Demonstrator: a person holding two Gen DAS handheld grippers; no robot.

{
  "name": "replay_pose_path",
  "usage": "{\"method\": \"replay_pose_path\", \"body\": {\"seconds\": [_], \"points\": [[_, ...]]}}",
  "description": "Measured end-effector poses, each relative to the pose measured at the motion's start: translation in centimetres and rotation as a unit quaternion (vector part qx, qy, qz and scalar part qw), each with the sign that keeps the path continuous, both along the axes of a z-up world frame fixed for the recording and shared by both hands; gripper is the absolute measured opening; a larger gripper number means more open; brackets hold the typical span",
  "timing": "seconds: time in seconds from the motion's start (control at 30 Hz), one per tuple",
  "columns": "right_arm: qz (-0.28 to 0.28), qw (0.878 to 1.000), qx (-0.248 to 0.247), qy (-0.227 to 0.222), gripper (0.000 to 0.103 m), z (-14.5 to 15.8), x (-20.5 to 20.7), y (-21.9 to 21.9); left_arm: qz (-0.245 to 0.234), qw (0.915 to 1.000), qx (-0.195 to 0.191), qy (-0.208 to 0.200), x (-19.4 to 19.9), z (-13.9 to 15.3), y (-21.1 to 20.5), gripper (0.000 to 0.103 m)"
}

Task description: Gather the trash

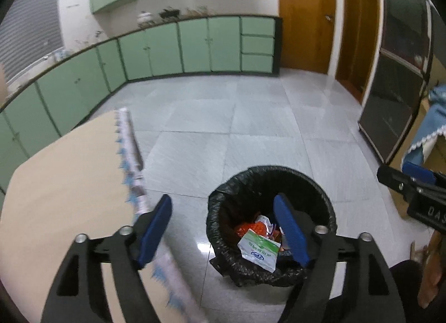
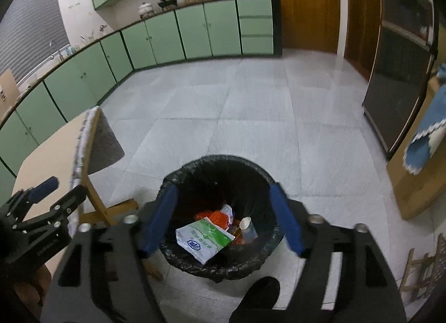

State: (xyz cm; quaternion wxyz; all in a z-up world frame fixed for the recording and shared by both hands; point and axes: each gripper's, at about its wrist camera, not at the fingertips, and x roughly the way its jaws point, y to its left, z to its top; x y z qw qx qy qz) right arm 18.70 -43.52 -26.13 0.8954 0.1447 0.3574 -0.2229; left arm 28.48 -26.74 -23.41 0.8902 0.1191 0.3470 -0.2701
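I see the bin [image 2: 220, 167], round with a black liner, upright on the floor. Inside lie a green-and-white packet [image 2: 205, 239], flat on top, orange wrappers [image 2: 216, 215] and a paper cup [image 2: 246, 228].

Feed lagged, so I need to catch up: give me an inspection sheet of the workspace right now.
Surface: grey tiled floor; tan table at left, top bare.
Job's things: bin with black liner holds green-white packet, orange wrapper, paper cup.
Clutter: nothing seen on floor.
Grippers: left gripper and right gripper open, empty, above bin.
Cables: nothing seen.
Surroundings: green cabinets, wooden door, dark cabinet.
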Motion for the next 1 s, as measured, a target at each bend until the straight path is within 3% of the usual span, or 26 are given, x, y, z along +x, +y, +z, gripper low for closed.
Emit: {"method": "replay_pose_path", "body": {"seconds": [0.2,0.3,0.57,0.8,1.0], "points": [[0.019,0.999,-0.011,-0.031,0.087,4.5,-3.4,3.8,0.046,0.9981,-0.024,-0.035,-3.6,5.1,5.7,0.096],[0.034,0.998,-0.015,-0.041,0.088,6.2,-4.5,6.0,0.076,0.9952,-0.034,-0.050,-5.3,7.7,9.4,0.097],[0.080,0.994,-0.015,-0.068,0.089,10.0,-6.1,11.5,0.154,0.9849,-0.023,-0.076,-8.8,11.4,17.8,0.097],[0.137,0.985,-0.028,-0.097,0.089,12.9,-7.3,17.4,0.224,0.9699,-0.024,-0.093,-12.6,13.7,24.2,0.097],[0.194,0.974,-0.035,-0.111,0.090,14.2,-7.8,22.6,0.291,0.9486,-0.033,-0.120,-16.5,16.1,29.6,0.097]]}}
